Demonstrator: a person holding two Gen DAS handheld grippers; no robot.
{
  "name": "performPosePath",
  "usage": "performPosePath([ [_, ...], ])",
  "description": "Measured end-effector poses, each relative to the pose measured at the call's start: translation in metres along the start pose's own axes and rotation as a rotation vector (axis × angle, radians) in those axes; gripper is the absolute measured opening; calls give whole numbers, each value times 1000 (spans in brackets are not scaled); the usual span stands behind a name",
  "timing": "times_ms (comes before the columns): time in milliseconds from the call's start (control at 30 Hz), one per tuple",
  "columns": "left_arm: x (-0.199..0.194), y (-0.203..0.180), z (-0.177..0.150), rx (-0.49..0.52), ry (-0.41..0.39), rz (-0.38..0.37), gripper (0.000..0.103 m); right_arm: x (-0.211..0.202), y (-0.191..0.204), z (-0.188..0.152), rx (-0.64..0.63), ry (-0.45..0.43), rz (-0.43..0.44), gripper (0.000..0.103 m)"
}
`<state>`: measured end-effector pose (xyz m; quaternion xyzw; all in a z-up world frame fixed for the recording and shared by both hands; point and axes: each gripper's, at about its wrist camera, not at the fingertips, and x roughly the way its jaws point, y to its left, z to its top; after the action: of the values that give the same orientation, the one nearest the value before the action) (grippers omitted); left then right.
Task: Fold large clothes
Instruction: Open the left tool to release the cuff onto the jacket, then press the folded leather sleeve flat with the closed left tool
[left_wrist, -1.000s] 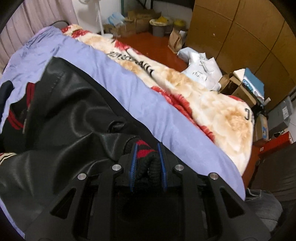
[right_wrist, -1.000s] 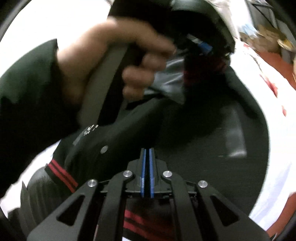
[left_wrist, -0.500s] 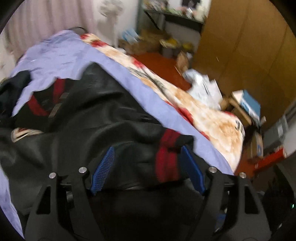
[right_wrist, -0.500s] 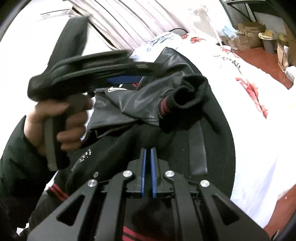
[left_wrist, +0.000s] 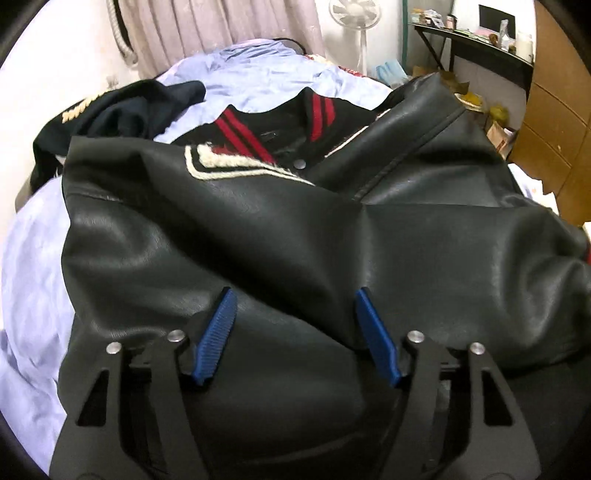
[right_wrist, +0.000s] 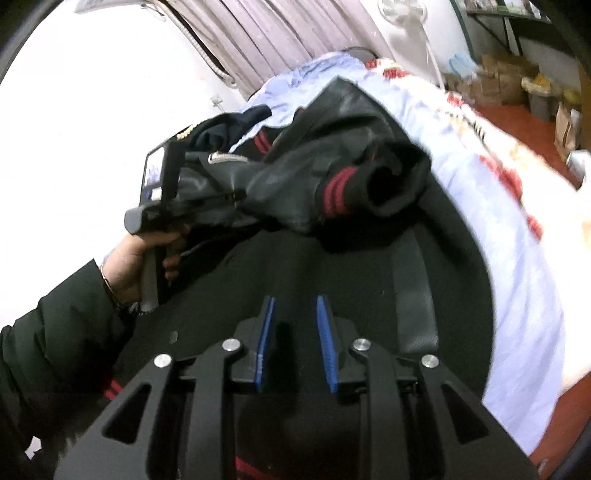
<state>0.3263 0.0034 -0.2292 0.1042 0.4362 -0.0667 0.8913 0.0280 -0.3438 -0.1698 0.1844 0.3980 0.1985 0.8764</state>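
Note:
A black leather varsity jacket (left_wrist: 258, 229) with a red-striped collar (left_wrist: 321, 114) and a cream patch lies on the light blue sheet (left_wrist: 33, 280). One sleeve is folded across its front, and its red-striped cuff (right_wrist: 338, 194) rests on the body. My left gripper (left_wrist: 294, 295) hovers over the folded sleeve. Its jaws are closing but still wide apart, and the blue pads (left_wrist: 218, 332) pinch nothing. In the right wrist view a hand (right_wrist: 129, 266) holds that left gripper (right_wrist: 221, 197) beside the sleeve. My right gripper (right_wrist: 294, 301) is low over the jacket's near part. Its jaws are opening, with black cloth below them.
A dark navy garment (left_wrist: 122, 110) with gold lettering is heaped at the far left of the bed. A floral blanket (right_wrist: 498, 155) runs along the bed's right side. A standing fan (left_wrist: 354, 14), a desk (left_wrist: 480, 40), a wooden wardrobe (left_wrist: 554, 110) and floor boxes (right_wrist: 498, 77) lie beyond.
My left gripper let go of the red-striped cuff, opened wide and swung left over the jacket's front. The sleeve now lies across the body. The right gripper's shut pads have parted.

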Motion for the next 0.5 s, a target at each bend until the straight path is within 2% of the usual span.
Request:
performPosePath([
  [100,3,9,-1,-32,2,-12,49,-4,10,34,-56,-43,0,25],
  [200,4,18,-6,-37,-13,-30,47,9,17,70,-97,-41,-27,25],
  [267,5,25,-13,-29,-21,-14,46,24,18,88,-99,-4,-18,23],
  [300,5,29,-16,-31,-20,7,41,30,20,92,-110,12,-22,21],
  [400,6,56,-19,-84,-18,64,32,54,25,97,-176,84,-60,18],
  [467,11,80,-18,-154,-13,120,31,75,21,92,-209,140,-102,13],
  [500,14,93,-18,-191,-6,141,31,95,12,91,-221,179,-160,9],
])
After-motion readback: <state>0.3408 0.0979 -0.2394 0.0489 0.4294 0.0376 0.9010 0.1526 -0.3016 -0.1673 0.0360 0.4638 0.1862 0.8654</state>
